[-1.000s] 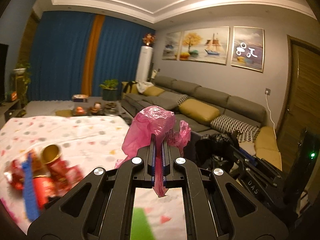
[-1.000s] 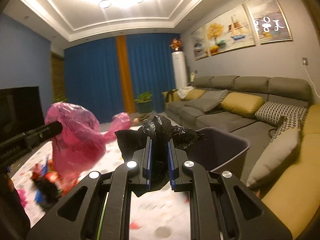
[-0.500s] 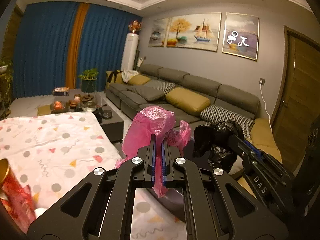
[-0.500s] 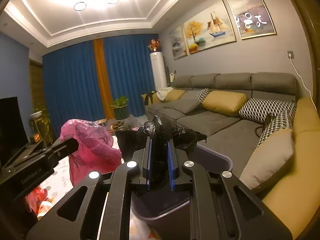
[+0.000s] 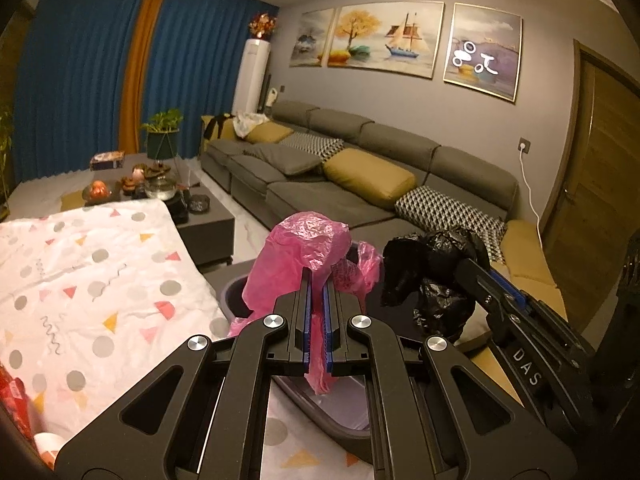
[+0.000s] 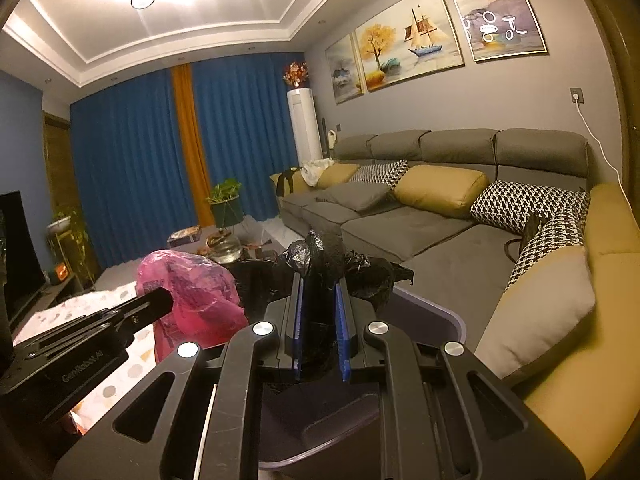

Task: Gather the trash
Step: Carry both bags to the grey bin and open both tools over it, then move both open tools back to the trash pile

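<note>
My left gripper (image 5: pixel 317 280) is shut on a crumpled pink plastic bag (image 5: pixel 304 248) and holds it above the near rim of a grey trash bin (image 5: pixel 320 404). My right gripper (image 6: pixel 319 280) is shut on a crumpled black plastic bag (image 6: pixel 340 264) and holds it over the same bin (image 6: pixel 440 320). In the left wrist view the black bag (image 5: pixel 432 272) and right gripper (image 5: pixel 476 276) hang just to the right of the pink bag. In the right wrist view the pink bag (image 6: pixel 192 292) sits just to the left.
A table with a white patterned cloth (image 5: pixel 88 280) lies to the left, with red wrappers (image 5: pixel 12 392) at its near left edge. A grey sofa (image 5: pixel 360 184) with yellow cushions runs behind and to the right. A dark coffee table (image 5: pixel 200 220) stands beyond.
Both grippers have swung right, away from the trash pile on the table, and now hold their bags over the grey bin. Both stay shut on their bags.
</note>
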`<state>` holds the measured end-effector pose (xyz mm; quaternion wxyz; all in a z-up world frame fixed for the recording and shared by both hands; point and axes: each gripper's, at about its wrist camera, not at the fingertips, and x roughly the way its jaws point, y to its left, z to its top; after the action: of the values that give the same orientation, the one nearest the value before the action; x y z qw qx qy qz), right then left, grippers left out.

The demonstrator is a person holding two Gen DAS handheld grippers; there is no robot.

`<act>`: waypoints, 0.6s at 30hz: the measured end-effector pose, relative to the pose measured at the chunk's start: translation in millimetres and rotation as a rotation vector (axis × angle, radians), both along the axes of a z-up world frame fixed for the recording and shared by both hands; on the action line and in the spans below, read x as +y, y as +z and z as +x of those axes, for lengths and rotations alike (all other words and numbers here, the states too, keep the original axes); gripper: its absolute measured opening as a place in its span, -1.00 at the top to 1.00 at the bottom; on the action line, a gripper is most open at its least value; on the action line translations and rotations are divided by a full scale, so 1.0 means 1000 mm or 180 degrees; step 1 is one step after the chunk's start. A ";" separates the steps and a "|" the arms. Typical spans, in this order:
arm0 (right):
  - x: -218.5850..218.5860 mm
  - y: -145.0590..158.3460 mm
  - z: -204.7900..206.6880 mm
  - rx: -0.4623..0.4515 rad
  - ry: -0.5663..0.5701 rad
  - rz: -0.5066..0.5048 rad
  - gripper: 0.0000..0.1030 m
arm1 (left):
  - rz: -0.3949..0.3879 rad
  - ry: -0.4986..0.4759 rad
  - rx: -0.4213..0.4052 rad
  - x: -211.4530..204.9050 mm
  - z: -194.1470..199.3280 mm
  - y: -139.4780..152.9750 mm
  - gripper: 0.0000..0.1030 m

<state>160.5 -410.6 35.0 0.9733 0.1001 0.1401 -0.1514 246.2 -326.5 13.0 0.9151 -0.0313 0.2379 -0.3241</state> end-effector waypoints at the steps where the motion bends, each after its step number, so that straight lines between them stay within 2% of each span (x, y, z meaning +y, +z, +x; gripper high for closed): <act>1: -0.001 0.000 0.002 0.0011 0.0002 0.0003 0.70 | 0.0011 -0.0001 0.0023 -0.001 0.003 -0.002 0.92; 11: -0.011 -0.003 0.021 0.0134 0.0030 0.0043 0.68 | 0.0093 -0.0156 0.0213 -0.013 0.020 -0.017 0.90; 12: -0.011 -0.004 0.023 0.0148 0.0036 0.0042 0.67 | 0.0107 -0.0171 0.0263 -0.014 0.022 -0.019 0.82; 14: -0.013 -0.005 0.025 0.0156 0.0052 0.0055 0.52 | 0.0131 -0.0179 0.0297 -0.014 0.026 -0.021 0.41; 15: -0.014 -0.005 0.026 0.0161 0.0054 0.0058 0.50 | 0.0117 -0.0146 0.0284 -0.011 0.026 -0.022 0.03; 16: -0.015 -0.006 0.027 0.0161 0.0054 0.0061 0.45 | 0.0091 -0.0102 0.0263 -0.008 0.027 -0.022 -0.19; 18: -0.017 -0.007 0.028 0.0180 0.0024 0.0069 0.39 | 0.0047 -0.0016 0.0242 0.001 0.028 -0.021 -0.35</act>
<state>188.1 -428.0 27.5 0.9684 0.1058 0.1696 -0.1491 274.2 -325.8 -8.1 0.9048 -0.0361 0.2749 -0.3232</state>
